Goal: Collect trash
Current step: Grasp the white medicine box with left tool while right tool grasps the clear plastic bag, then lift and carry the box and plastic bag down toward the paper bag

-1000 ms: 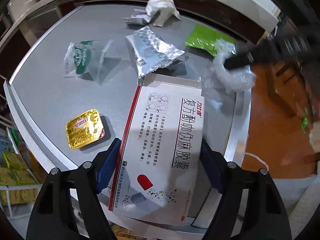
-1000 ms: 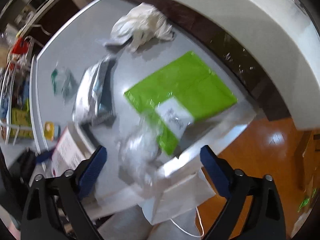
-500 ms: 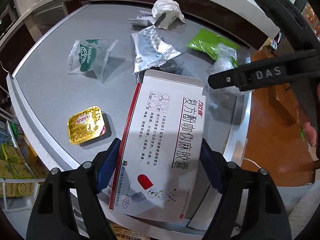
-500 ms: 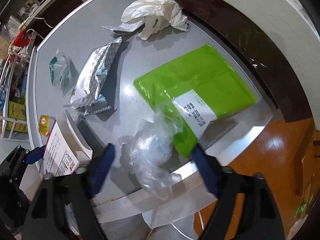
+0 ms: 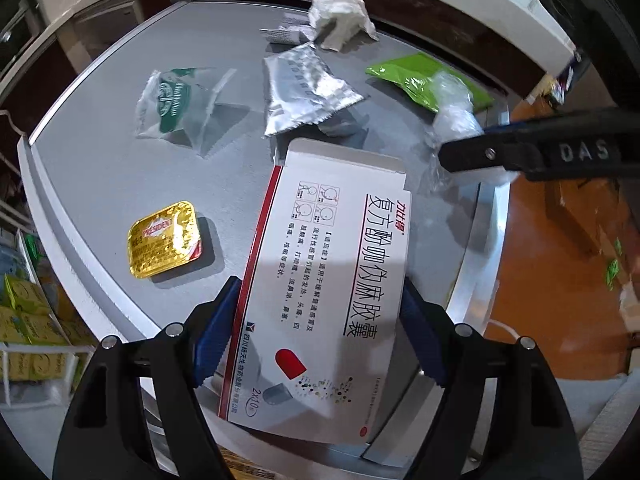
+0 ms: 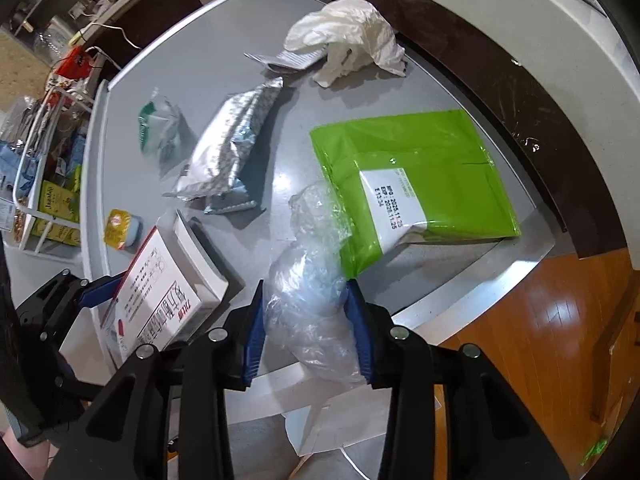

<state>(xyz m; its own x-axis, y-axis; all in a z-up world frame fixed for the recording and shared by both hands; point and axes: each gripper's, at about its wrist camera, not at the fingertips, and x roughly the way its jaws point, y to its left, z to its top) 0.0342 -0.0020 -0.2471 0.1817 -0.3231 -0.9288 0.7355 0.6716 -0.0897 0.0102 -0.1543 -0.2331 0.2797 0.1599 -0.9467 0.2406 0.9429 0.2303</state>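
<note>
My left gripper point(image 5: 320, 320) is shut on a white medicine box point(image 5: 332, 272) with a red stripe, held at the near edge of the grey table point(image 5: 104, 176). The box also shows in the right wrist view point(image 6: 168, 288). My right gripper point(image 6: 306, 316) is shut on a crumpled clear plastic bag point(image 6: 312, 280) at the table's right edge; the bag also shows in the left wrist view point(image 5: 452, 112). The right gripper's black finger reaches in from the right in the left wrist view.
On the table lie a gold butter portion point(image 5: 164, 240), a clear wrapper with green print point(image 5: 172, 100), a silver foil pouch point(image 5: 304, 88), a white crumpled tissue point(image 5: 340, 16) and a green packet point(image 6: 416, 176). A wire rack of yellow boxes point(image 5: 24, 320) stands left. Orange floor lies right.
My right gripper moved in over the clear plastic bag and closed its jaws on it. The left gripper still holds the box, almost unmoved.
</note>
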